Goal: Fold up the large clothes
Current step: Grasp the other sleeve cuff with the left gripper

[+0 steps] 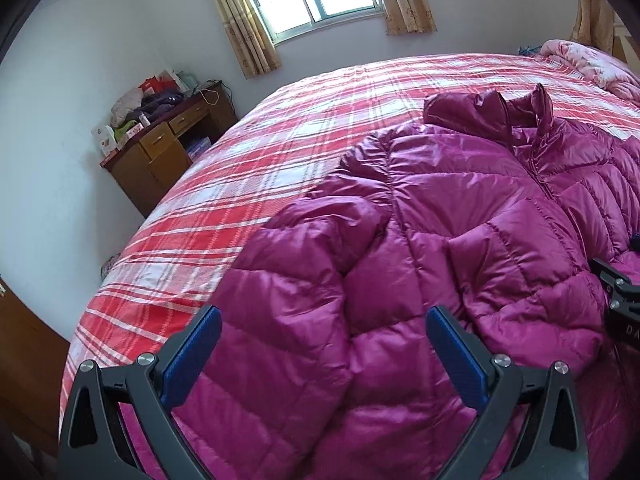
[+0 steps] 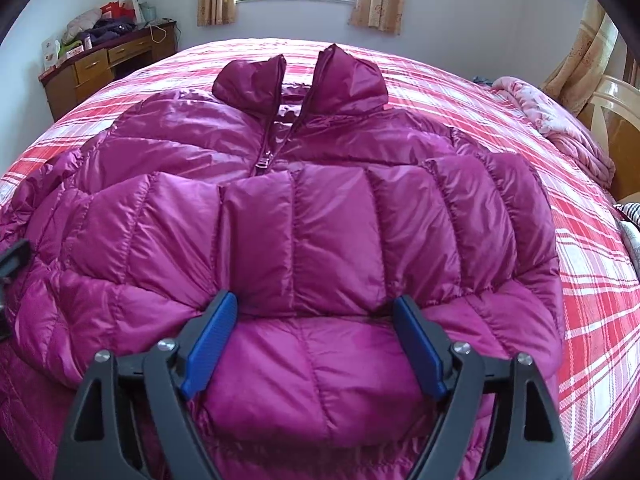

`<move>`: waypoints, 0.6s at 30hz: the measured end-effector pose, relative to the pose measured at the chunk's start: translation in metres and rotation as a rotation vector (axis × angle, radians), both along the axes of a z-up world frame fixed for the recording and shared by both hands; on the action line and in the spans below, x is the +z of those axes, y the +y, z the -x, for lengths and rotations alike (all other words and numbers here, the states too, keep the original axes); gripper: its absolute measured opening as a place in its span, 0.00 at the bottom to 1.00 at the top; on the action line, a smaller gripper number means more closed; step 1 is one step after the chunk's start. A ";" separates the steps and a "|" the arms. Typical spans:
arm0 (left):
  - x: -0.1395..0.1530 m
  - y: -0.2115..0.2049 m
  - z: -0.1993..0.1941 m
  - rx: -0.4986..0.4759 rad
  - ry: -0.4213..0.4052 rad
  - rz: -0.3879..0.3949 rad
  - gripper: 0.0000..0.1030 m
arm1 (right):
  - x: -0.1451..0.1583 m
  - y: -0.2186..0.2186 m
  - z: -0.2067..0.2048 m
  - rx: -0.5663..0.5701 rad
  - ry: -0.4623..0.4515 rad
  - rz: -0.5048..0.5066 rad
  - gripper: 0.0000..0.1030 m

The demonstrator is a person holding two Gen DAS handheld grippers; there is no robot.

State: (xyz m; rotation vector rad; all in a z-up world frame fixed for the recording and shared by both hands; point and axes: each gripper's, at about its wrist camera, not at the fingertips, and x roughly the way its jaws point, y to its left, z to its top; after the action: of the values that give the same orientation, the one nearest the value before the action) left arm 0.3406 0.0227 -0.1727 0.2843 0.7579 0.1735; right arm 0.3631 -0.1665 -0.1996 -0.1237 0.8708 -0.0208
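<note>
Presently both my left gripper (image 1: 323,354) and right gripper (image 2: 316,344) hover spread wide, gripping nothing — I should pinch the jacket (image 2: 304,208) at a quilted seam, not slippery fill.

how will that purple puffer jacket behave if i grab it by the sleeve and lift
The puffer jacket is probably floppy: its sleeve already drapes folded across the front. The puffy quilted panels suggest it is light for its bulk. The glossy shell looks slippery, so the open right gripper may need a deep bite.
</note>
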 end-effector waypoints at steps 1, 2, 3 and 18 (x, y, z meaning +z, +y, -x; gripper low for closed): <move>0.005 0.012 0.008 0.010 -0.005 -0.003 0.99 | 0.000 0.000 0.000 0.000 -0.001 0.002 0.81; 0.008 0.024 0.015 0.023 -0.008 -0.007 0.99 | 0.000 0.000 0.001 0.000 -0.002 0.004 0.81; 0.011 0.038 0.023 0.043 -0.010 -0.012 0.99 | 0.000 0.001 0.001 0.000 -0.003 0.006 0.81; -0.017 0.175 0.134 0.294 0.046 0.149 0.99 | 0.001 0.006 0.004 -0.002 -0.015 0.045 0.81</move>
State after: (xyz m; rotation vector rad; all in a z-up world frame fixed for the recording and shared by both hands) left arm 0.2064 0.1974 -0.1893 0.0341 0.8518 0.3869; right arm 0.3589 -0.1605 -0.1983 -0.1647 0.8560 -0.0429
